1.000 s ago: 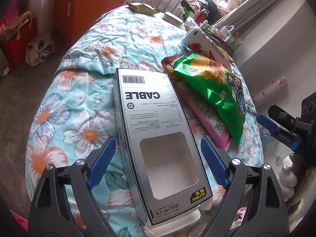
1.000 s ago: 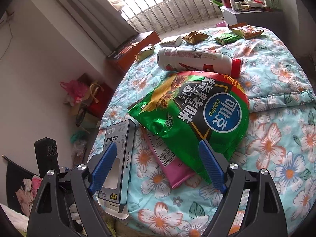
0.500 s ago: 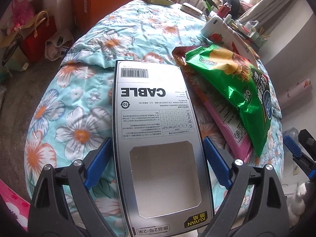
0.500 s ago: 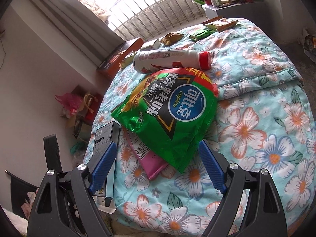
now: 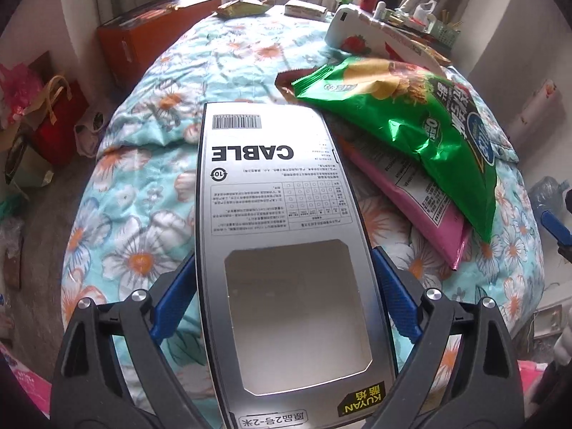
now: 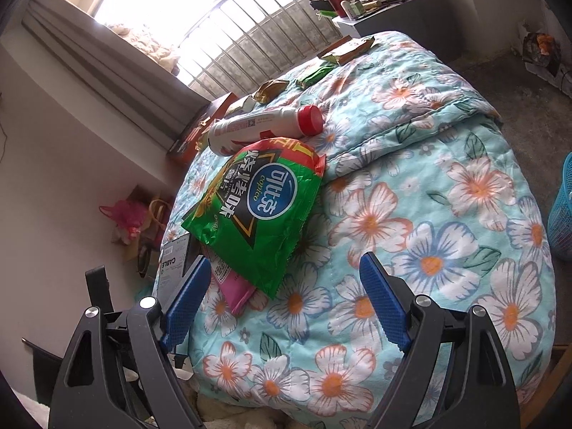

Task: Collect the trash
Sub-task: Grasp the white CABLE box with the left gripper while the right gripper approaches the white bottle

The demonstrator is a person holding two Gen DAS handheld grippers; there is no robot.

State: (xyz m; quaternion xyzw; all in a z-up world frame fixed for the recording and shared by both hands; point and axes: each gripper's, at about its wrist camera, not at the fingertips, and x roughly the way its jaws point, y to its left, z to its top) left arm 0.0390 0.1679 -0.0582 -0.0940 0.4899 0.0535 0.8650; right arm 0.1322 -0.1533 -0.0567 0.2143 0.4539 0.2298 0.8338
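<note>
A silver "CABLE" box (image 5: 275, 186) with a cut-out window lies at the near edge of a floral quilt (image 5: 150, 214). My left gripper (image 5: 284, 282) stands open around its near half, and the box edges reach both blue pads. To the right, a green chip bag (image 5: 411, 121) lies over a pink packet (image 5: 422, 207), with a white red-capped bottle (image 5: 354, 35) behind. My right gripper (image 6: 282, 296) is open over bare quilt, with nothing between its fingers. The chip bag (image 6: 261, 211), pink packet (image 6: 237, 289), bottle (image 6: 264, 125) and box (image 6: 171, 264) lie up and to its left.
Small wrappers (image 6: 343, 52) lie at the far end of the bed. An orange box (image 5: 150, 35) and shopping bags (image 5: 43, 107) stand on the floor at the left. A blue basket (image 6: 561, 207) stands right of the bed, and a cluttered desk (image 6: 386, 7) lies beyond.
My left gripper has slid forward along the cable box, which now fills the gap between its pads. My right gripper has swung right, so the chip bag sits further left and farther off.
</note>
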